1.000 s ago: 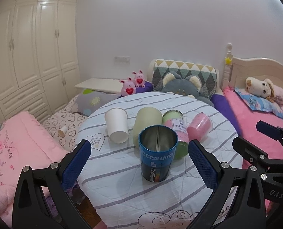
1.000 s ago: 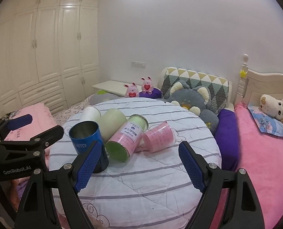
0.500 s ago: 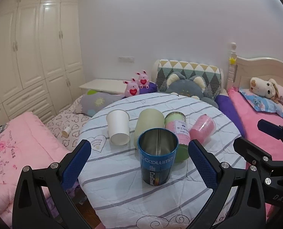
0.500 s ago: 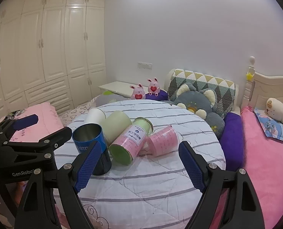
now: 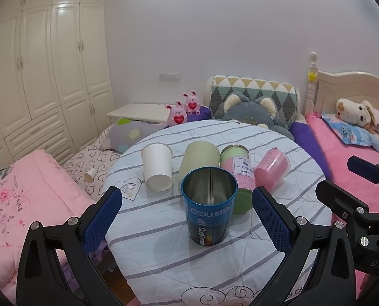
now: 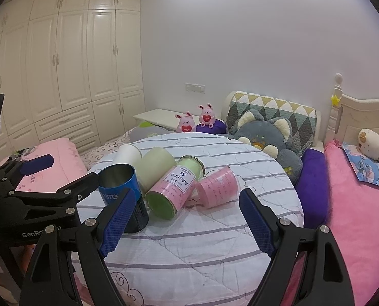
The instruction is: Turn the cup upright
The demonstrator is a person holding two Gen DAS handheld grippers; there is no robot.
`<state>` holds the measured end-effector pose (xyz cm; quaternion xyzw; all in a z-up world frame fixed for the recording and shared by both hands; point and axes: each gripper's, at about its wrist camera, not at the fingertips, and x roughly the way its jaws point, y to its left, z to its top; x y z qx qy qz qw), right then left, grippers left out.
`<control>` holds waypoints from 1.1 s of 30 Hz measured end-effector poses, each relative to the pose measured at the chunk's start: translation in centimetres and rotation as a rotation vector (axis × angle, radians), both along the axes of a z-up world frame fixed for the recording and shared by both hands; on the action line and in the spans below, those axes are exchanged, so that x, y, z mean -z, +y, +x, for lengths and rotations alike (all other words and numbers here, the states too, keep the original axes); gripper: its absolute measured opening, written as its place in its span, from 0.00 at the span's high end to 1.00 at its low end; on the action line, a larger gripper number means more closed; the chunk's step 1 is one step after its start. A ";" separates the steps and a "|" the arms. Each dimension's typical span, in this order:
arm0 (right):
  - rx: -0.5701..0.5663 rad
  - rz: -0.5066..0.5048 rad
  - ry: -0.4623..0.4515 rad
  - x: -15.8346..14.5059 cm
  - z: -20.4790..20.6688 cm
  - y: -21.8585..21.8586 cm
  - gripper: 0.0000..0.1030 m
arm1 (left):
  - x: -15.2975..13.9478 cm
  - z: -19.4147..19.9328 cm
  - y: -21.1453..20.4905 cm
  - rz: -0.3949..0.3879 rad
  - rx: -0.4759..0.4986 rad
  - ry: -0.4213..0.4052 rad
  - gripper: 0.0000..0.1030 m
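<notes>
A blue metal cup stands upright on the round striped table, mouth up. Behind it lie a white paper cup, a pale green cup, a pink and green labelled can and a pink cup, all on their sides. My left gripper is open, a little in front of the blue cup, its jaws wide apart. My right gripper is open and empty, in front of the can and the pink cup. The blue cup stands to its left.
A pink bed with stuffed toys lies to the right. A grey cat cushion and two pink bunnies sit behind the table. White wardrobes line the left wall. Pink bedding lies at the left.
Both grippers have drawn back and up a little from the table. The cups have not moved. Both grippers stay open.
</notes>
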<state>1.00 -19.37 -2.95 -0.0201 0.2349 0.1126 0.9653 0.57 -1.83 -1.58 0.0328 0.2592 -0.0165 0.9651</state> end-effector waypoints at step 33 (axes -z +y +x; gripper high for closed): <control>-0.031 -0.041 0.063 0.9 0.6 3.6 0.18 | 0.7 0.0 3.8 0.023 -0.028 -0.051 0.00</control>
